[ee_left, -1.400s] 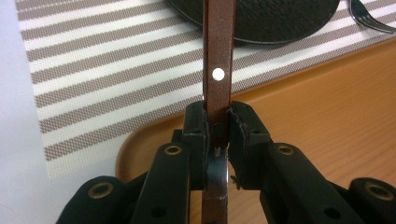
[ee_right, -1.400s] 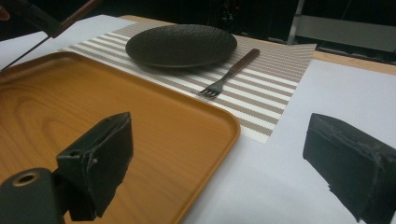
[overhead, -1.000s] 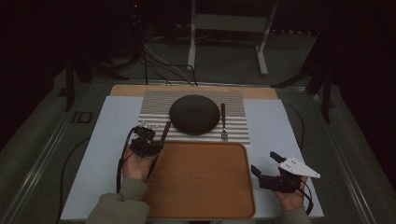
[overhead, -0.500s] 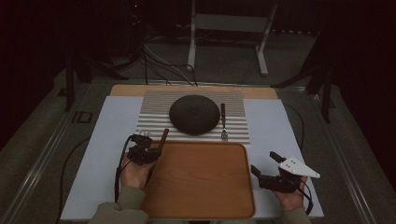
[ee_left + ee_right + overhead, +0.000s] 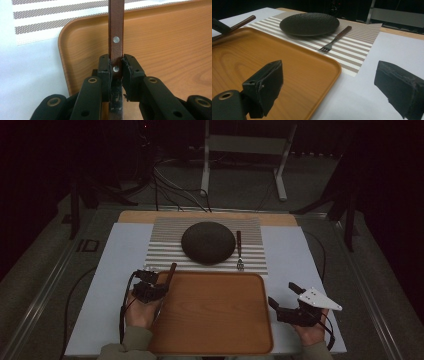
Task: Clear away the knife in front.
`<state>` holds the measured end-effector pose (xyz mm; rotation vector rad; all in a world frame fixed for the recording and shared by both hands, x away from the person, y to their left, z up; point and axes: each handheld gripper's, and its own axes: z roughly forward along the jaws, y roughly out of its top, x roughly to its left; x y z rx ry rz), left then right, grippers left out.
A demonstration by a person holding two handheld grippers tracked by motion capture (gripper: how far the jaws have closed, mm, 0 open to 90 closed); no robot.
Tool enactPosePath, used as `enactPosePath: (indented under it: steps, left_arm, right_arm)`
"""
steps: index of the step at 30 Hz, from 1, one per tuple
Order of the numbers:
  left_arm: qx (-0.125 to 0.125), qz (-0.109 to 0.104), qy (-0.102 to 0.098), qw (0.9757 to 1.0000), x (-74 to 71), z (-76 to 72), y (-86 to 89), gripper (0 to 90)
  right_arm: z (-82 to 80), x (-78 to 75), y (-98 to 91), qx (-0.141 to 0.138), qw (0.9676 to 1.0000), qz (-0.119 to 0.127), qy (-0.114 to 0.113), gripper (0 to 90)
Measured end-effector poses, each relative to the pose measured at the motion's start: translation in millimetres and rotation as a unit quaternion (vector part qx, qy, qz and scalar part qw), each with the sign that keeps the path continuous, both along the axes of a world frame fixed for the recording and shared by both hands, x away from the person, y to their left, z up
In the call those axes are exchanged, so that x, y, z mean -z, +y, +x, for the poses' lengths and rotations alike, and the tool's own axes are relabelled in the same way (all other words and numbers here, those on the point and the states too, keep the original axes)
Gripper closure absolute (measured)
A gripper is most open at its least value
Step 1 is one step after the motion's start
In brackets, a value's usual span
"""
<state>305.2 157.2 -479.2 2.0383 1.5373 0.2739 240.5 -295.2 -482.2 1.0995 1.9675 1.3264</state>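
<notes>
Left gripper view: left gripper (image 5: 116, 68) clamped tight on a brown wooden handle (image 5: 116, 30) with 2 metal rivets, pads pressing both sides. Handle points out over the near-left corner of the wooden tray (image 5: 162, 37). High view: right gripper (image 5: 286, 296) sits on the white table cover (image 5: 115, 265) just right of the tray, jaws wide apart, holding nothing. Dark plate (image 5: 208, 242) and fork (image 5: 239, 251) lie on the striped placemat (image 5: 165, 240) beyond the tray.
</notes>
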Motion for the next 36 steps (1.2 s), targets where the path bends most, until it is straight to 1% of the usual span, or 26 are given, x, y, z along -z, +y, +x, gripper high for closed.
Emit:
enactPosePath:
  steps: [7, 20, 25, 36]
  left_arm:
    - [-0.004, 0.003, 0.002, 1.0, 2.7, -3.4, 2.0, 78.4]
    - [-0.017, -0.002, 0.004, 0.9999, 6.8, -14.8, 6.3, 78.4]
    - [-0.02, -0.005, 0.005, 0.9998, 8.1, -16.8, 7.0, 78.3]
    - [-0.024, 0.0, 0.007, 0.9997, 10.2, -20.1, 7.1, 78.3]
  right_arm:
    - [0.1, 0.0, 0.1, 0.0, 1.0, 0.001, 0.0, 8.5]
    - [0.5, 0.1, 1.2, -0.002, 1.0, -0.001, 0.0, 8.5]
    - [0.7, 0.2, 1.1, -0.002, 1.0, -0.001, 0.0, 8.5]
    - [0.4, 0.0, 1.8, -0.002, 1.0, -0.001, 0.0, 8.5]
